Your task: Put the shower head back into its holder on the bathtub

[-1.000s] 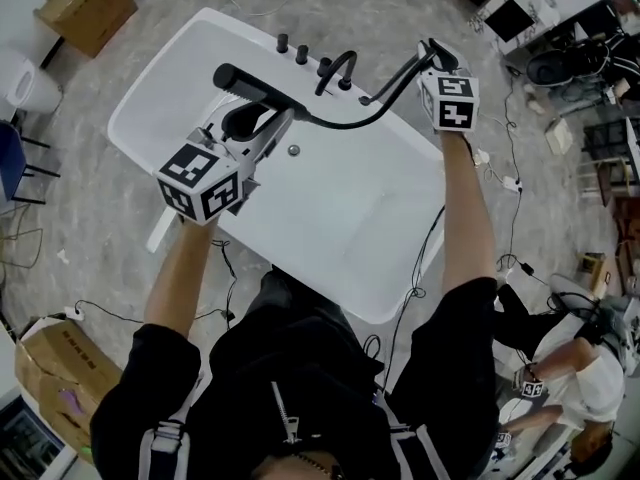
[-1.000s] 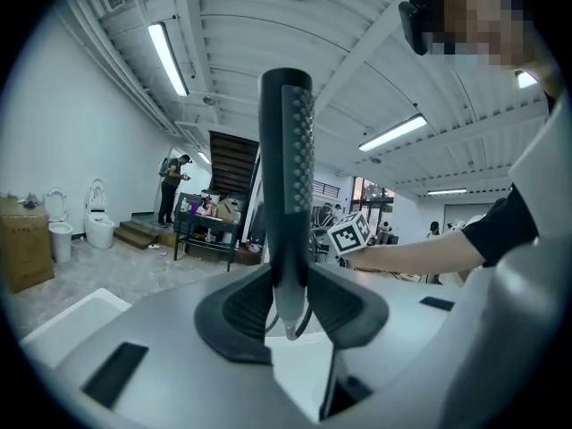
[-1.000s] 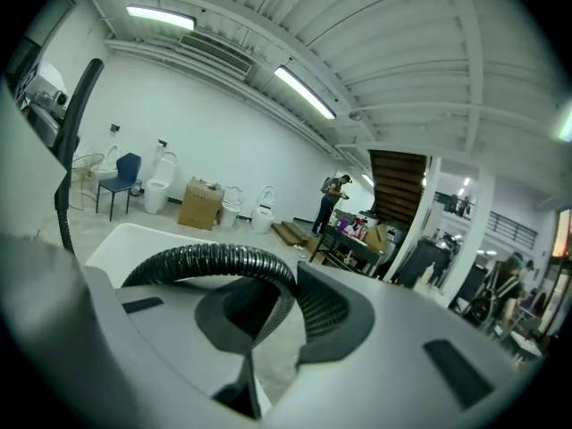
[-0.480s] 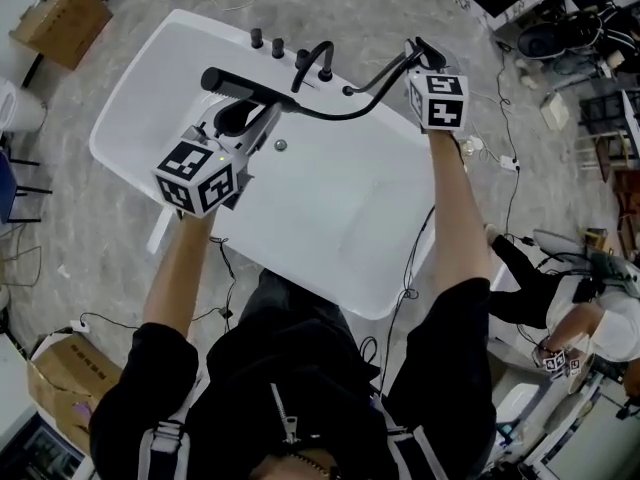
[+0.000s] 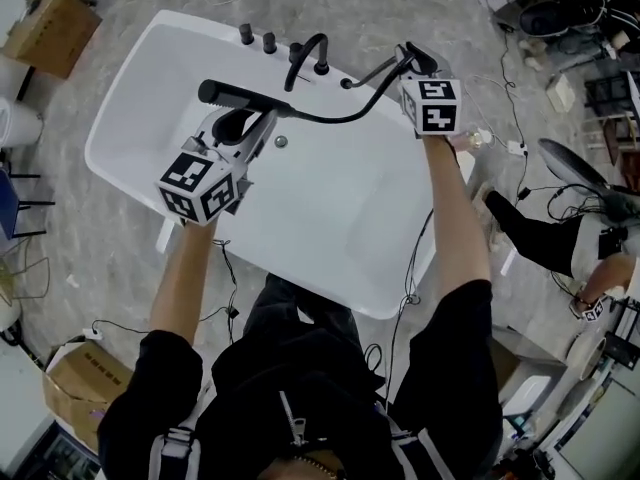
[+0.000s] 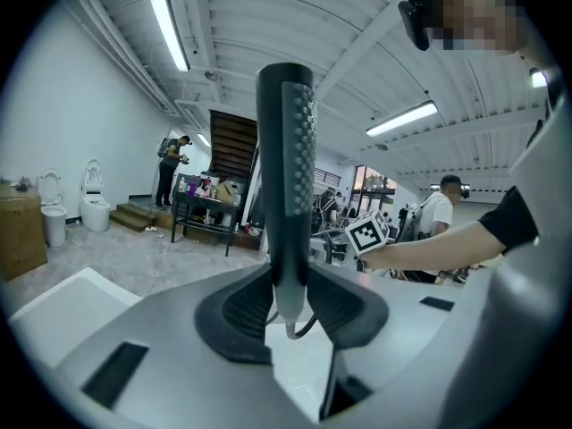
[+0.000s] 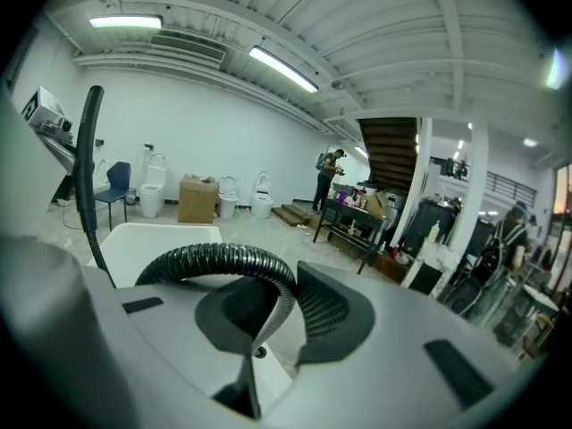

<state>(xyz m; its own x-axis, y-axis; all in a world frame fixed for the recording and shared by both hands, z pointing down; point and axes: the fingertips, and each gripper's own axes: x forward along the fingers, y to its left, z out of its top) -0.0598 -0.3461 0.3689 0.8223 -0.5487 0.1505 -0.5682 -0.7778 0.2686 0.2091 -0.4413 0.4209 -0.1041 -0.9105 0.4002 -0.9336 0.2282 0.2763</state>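
Observation:
The black stick-shaped shower head (image 5: pixel 232 95) hangs over the far side of the white bathtub (image 5: pixel 330 218). My left gripper (image 5: pixel 264 120) is shut on its handle end; in the left gripper view the shower head (image 6: pixel 286 168) stands upright between the pads of that gripper (image 6: pixel 290 302). A black ribbed hose (image 5: pixel 335 118) curves from the head to my right gripper (image 5: pixel 405 58), which is shut on it. In the right gripper view the hose (image 7: pixel 223 259) loops through that gripper (image 7: pixel 268 315). Black fittings (image 5: pixel 347 83) sit on the tub's far rim; I cannot tell which is the holder.
A black arched faucet (image 5: pixel 305 53) and black knobs (image 5: pixel 256 36) stand on the far rim. A drain (image 5: pixel 281 141) shows on the tub wall. Cardboard boxes (image 5: pixel 42 28) and cables (image 5: pixel 515 148) lie on the floor, and another person (image 5: pixel 590 253) is at the right.
Both grippers have come down toward the tub, carrying the shower head and hose with them. The grips have not changed.

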